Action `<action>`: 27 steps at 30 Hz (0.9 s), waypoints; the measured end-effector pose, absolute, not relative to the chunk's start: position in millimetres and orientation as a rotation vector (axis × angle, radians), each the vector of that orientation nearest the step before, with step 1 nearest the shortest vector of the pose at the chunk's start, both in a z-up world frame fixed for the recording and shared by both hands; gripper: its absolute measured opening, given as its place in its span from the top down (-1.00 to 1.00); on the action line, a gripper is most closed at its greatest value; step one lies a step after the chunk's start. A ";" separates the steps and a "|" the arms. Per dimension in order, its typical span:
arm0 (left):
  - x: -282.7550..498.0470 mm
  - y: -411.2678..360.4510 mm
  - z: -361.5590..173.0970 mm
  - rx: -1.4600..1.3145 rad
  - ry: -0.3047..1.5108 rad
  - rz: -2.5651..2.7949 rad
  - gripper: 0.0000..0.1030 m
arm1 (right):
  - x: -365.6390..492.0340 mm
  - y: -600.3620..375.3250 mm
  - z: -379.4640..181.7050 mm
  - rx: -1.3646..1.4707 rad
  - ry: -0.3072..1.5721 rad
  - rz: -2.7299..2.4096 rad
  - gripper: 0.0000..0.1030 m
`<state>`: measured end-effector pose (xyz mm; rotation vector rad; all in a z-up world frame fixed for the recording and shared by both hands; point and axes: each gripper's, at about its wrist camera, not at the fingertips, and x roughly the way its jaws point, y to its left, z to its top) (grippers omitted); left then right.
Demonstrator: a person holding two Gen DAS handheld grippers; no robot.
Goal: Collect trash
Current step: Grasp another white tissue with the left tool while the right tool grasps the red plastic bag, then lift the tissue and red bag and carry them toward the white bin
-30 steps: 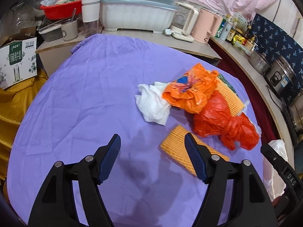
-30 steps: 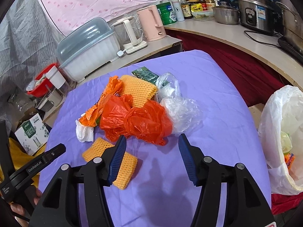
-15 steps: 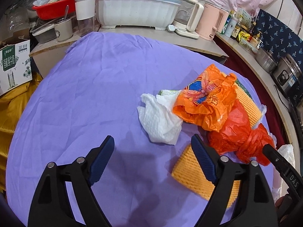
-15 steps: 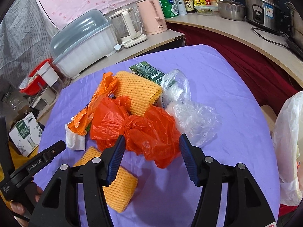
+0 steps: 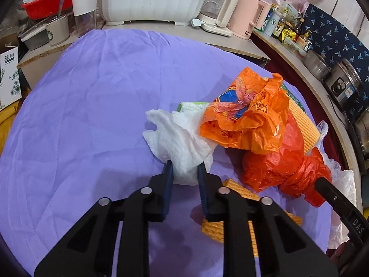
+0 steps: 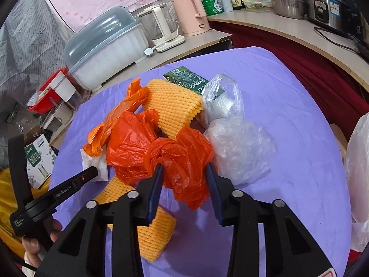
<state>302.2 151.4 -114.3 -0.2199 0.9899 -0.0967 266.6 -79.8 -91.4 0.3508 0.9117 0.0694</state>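
Note:
A heap of trash lies on the purple tablecloth point(image 5: 80, 115). My left gripper point(image 5: 183, 168) is shut on the near edge of a crumpled white paper towel point(image 5: 175, 138), which also shows in the right wrist view point(image 6: 92, 161). My right gripper point(image 6: 184, 170) has closed around a red plastic bag point(image 6: 175, 159), its pads pressing the crumpled plastic; the bag also shows in the left wrist view point(image 5: 276, 166). An orange printed bag point(image 5: 246, 113) lies on top of the heap. Yellow foam nets point(image 6: 173, 106) point(image 6: 147, 230), a green packet point(image 6: 186, 78) and clear plastic bags point(image 6: 239, 150) lie around.
A white trash bag point(image 6: 359, 177) hangs open off the table's right edge. Behind the table a counter holds a dish rack with lid point(image 5: 150, 0), kettles point(image 6: 191, 11), bottles and pots point(image 6: 322, 7). A cardboard box point(image 5: 7, 73) stands at the left.
Both grippers moved forward into the heap and closed: the left onto the white paper towel, the right onto the red plastic bag.

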 end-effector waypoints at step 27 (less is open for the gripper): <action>200.4 142.0 -18.1 -0.247 0.829 -0.159 0.83 | 181.1 -105.3 -4.4 0.387 0.720 0.097 0.84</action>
